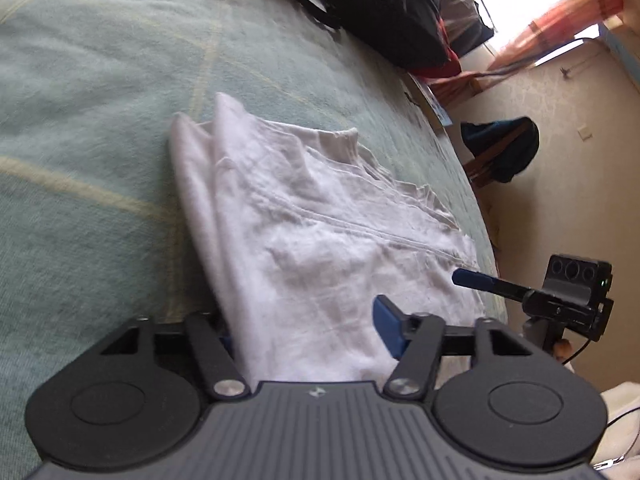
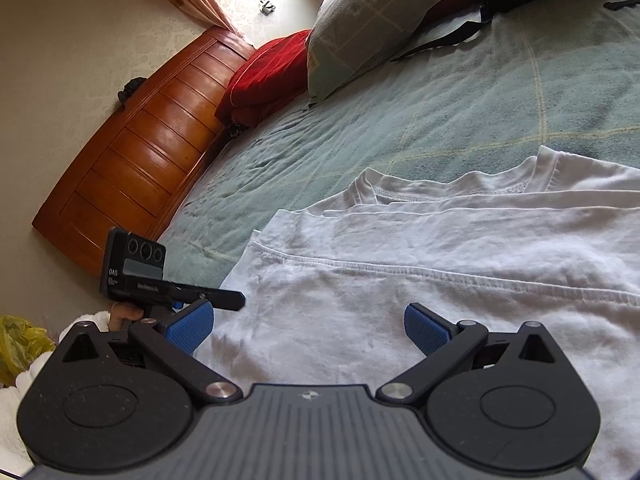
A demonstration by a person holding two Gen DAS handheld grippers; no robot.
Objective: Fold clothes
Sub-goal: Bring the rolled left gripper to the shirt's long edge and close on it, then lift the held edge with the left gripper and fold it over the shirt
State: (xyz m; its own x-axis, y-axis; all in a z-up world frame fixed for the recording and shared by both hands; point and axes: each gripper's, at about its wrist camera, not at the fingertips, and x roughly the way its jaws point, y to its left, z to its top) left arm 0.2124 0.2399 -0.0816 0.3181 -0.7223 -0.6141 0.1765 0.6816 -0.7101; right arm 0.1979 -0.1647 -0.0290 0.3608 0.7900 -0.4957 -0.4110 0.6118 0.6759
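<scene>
Shirt: white T-shirt (image 2: pixel 400 280), partly folded, lies on the green blanket (image 2: pixel 400 120) near the bed's edge.
Left gripper (image 1: pixel 308 332): jaws half apart, hem cloth between them, grip unclear.
Right gripper (image 2: pixel 308 324): spread wide, empty.
Advice: pinch all layers evenly.
Surroundings: pillows (image 2: pixel 360 20), headboard (image 2: pixel 140 152), well clear.

Left gripper (image 1: pixel 308 328): dark grey ribbed housing with a small pale emblem, two round black discs either side, black linkage arms on silver pivot screws, blue ribbed pads (image 1: pixel 386 330). Right gripper (image 2: pixel 308 324): same build, blue textured pads (image 2: pixel 188 326). Each carries a black camera block with three round lenses; one bears white lettering, the other a green light and thin black cable.
</scene>
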